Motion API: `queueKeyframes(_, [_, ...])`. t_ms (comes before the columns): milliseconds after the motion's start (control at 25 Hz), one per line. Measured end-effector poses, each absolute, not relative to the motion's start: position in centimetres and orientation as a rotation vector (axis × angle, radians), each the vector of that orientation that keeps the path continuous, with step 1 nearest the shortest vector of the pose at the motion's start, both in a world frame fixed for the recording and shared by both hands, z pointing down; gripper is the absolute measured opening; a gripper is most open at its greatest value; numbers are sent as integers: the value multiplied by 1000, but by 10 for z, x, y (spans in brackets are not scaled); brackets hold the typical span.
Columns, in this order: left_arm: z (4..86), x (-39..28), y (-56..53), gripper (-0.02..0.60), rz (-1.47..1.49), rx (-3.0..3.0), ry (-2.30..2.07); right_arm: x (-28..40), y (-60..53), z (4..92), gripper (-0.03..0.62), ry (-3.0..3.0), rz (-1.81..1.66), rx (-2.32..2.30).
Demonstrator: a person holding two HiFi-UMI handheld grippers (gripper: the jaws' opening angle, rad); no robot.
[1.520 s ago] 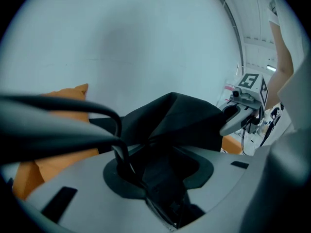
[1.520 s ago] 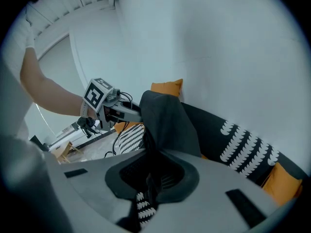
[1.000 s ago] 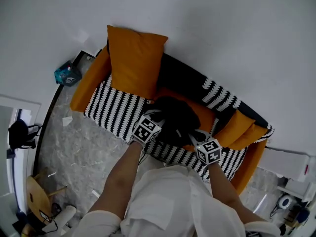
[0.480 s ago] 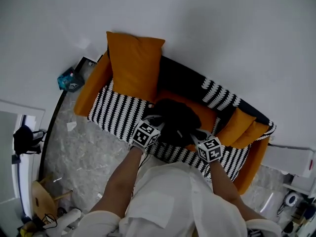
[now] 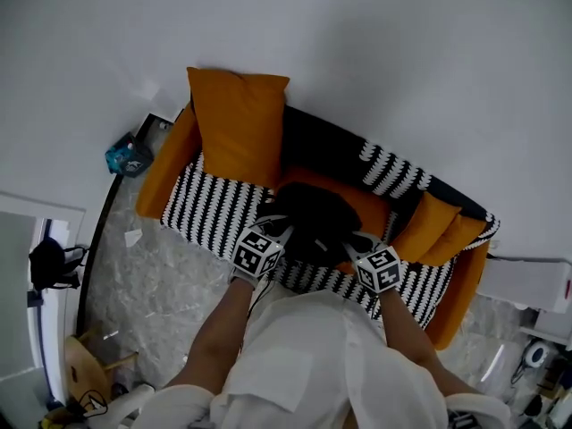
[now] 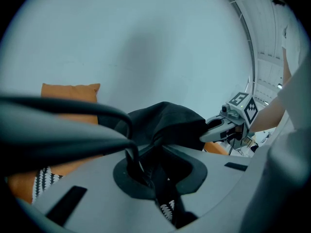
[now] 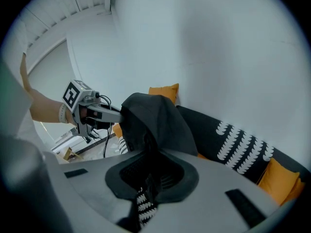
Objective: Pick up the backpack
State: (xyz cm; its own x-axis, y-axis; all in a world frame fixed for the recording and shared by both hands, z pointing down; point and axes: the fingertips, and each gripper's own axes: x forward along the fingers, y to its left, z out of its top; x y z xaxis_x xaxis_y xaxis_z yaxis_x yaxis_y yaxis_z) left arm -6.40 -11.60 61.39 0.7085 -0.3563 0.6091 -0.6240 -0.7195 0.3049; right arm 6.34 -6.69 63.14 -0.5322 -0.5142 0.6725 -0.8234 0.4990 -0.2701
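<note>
The left claw [image 5: 277, 226], just closed, and the right claw [image 5: 357, 241] clamp the black backpack [image 5: 315, 214] by the sofa's [image 5: 210, 206] front edge.

Loose white clothing [image 5: 308, 365]; black-and-white marker cubes [image 5: 257, 252]

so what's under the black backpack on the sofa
Around the edges of the black fabric backpack, a black-and-white patterned throw and an orange seat cushion show. Whatever lies directly beneath is covered by the bag itself.
</note>
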Motion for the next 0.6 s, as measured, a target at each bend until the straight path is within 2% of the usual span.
queueKeyframes(600, [570,-73,-110,46,577,2414,-787,61,-78,588,40,-2301,727,1137])
